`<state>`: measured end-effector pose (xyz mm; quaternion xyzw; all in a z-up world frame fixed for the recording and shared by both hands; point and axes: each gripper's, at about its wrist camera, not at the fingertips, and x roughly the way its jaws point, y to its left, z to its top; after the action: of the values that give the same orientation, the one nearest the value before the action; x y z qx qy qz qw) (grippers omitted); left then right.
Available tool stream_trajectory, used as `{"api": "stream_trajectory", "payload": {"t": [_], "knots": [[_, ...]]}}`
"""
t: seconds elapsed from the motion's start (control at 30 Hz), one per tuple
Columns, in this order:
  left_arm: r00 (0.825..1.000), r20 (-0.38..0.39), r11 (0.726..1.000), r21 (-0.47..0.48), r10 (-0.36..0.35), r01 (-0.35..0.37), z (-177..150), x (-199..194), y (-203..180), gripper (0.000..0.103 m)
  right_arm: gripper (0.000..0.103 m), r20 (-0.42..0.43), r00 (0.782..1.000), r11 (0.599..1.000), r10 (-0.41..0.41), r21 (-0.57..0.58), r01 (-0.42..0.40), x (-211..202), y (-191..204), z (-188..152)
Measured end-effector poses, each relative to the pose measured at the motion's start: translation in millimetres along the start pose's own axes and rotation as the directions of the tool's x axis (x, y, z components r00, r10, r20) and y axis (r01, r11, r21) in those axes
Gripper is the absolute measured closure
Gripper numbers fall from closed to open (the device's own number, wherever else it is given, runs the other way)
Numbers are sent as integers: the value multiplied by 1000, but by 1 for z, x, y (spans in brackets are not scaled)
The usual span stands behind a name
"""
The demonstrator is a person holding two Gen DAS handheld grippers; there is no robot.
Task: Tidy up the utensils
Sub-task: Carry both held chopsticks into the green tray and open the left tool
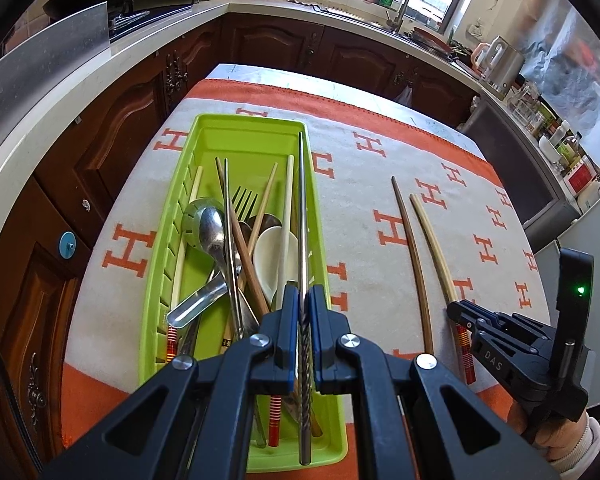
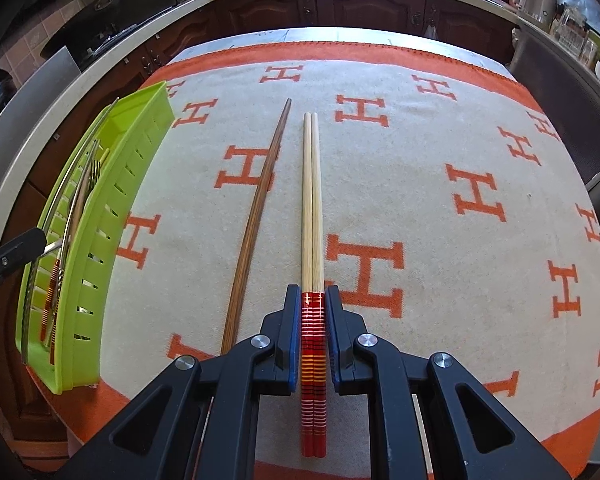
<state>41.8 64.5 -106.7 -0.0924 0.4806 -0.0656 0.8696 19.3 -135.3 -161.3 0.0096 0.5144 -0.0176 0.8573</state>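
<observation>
Risk of slippage: left tongs [image 1: 300, 300] clamped on thin steel chopstick [image 1: 301, 216] above green tray [image 1: 156, 264] at tabletop [image 2: 420, 200] left edge, right tongs [image 2: 312, 304] clamped on red-ended chopstick pair [image 2: 312, 200] mid-tabletop, both levelled forward, brown chopstick [image 2: 256, 216] lying between.

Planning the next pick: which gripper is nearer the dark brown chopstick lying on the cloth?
Right. The right gripper, shut on the red-handled chopsticks, sits just beside the dark brown chopstick. The left gripper is over the green tray, clamping a metal chopstick.
</observation>
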Motion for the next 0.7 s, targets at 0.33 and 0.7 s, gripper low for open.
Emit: {"api": "stream_trajectory", "payload": {"t": [0.33, 0.7], "knots": [[1000, 10, 998, -53, 22, -22, 3, -3, 16, 100, 92, 101, 988, 993, 116, 7, -118, -55, 15, 18], [996, -79, 991, -125, 33, -43, -1, 10, 47, 99, 92, 52, 960, 956, 274, -127, -265, -86, 108, 47]]}}
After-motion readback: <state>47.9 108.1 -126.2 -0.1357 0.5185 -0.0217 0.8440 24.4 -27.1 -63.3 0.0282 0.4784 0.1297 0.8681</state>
